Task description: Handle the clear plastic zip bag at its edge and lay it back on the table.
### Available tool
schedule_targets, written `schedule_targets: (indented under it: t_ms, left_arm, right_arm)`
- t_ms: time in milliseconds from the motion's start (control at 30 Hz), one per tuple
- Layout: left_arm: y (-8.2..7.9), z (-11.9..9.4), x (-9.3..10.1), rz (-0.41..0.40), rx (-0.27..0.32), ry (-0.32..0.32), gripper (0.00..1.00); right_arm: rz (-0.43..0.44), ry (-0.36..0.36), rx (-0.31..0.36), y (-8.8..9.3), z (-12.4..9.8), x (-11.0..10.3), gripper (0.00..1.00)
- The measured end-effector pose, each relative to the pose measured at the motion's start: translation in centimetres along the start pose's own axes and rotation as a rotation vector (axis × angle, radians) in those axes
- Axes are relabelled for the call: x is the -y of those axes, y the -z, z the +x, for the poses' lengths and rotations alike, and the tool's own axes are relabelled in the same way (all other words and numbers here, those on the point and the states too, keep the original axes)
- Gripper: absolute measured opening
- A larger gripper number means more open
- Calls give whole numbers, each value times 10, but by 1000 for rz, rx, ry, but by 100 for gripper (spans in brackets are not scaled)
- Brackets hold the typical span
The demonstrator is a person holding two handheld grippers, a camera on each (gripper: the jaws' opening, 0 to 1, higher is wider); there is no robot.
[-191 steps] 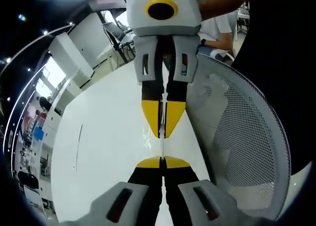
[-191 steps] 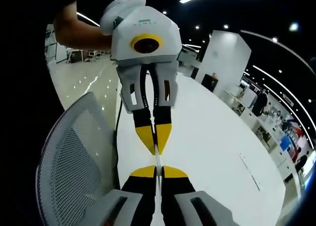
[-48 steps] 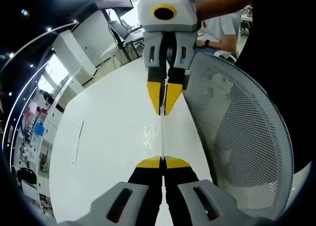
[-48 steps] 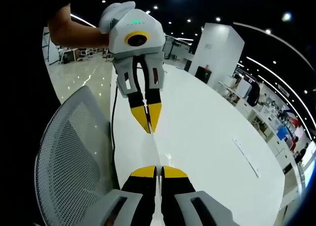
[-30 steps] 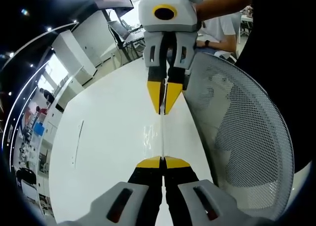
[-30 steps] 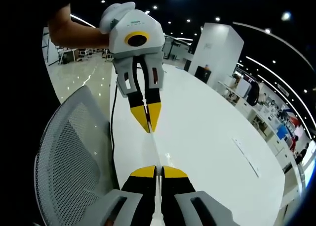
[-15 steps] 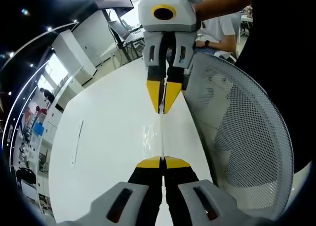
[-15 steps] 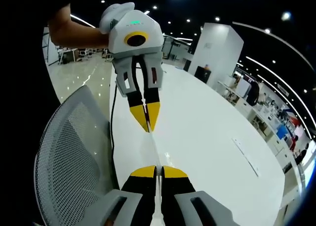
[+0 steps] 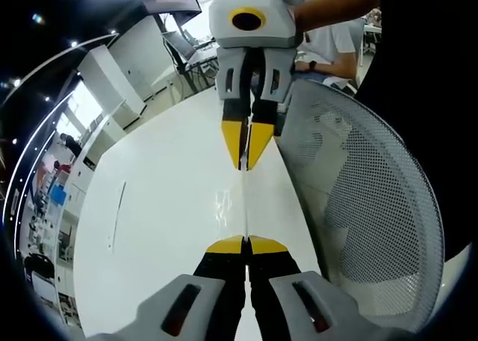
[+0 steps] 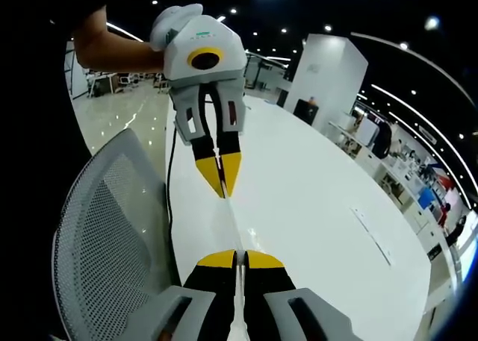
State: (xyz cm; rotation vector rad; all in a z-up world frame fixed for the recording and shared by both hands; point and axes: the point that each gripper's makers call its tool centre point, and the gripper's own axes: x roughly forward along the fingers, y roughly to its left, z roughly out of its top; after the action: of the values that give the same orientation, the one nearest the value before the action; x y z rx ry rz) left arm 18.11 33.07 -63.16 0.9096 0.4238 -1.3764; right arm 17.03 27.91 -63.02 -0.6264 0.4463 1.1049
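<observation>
1. Pinching one edge of the clear zip bag [image 9: 246, 207], my left gripper [image 9: 246, 244] has its jaws closed on it.
2. My right gripper [image 10: 237, 258] clamps the opposite edge, the bag stretched taut between them above the white table [image 10: 314, 207], beside a mesh chair [image 10: 104, 236].

The white table [image 9: 164, 207] is long with a rounded edge, glossy enough to mirror the ceiling lights. A thin flat strip [image 9: 116, 218] lies on it, well apart from the mesh chair [image 9: 366, 207] at the table's side.
</observation>
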Motion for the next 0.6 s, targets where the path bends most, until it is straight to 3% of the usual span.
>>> schedule_targets:
  t_ms: [600]
  left_arm:
    - [0, -1, 0, -7, 1, -2, 0]
  right_arm:
    - [5, 6, 1, 2, -1, 1, 0]
